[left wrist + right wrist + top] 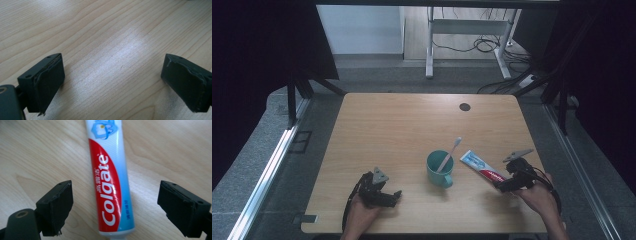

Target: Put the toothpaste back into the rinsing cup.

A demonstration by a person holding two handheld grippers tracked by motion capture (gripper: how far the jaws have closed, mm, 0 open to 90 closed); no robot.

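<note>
Straddling the tube, right gripper has jaws wide apart, one on each side of it, neither touching, nothing held. Tube lies flat on the worktop, cap end toward the gripper, crimped end pointing away toward the cup with a toothbrush in it. Tube looks light, soft, a bit slick; squeezing mid-body may dent it, so taking it near the stiffer cap shoulder seems safer. Left gripper also spread wide, empty, low over bare worktop, well apart from the cup.
</note>
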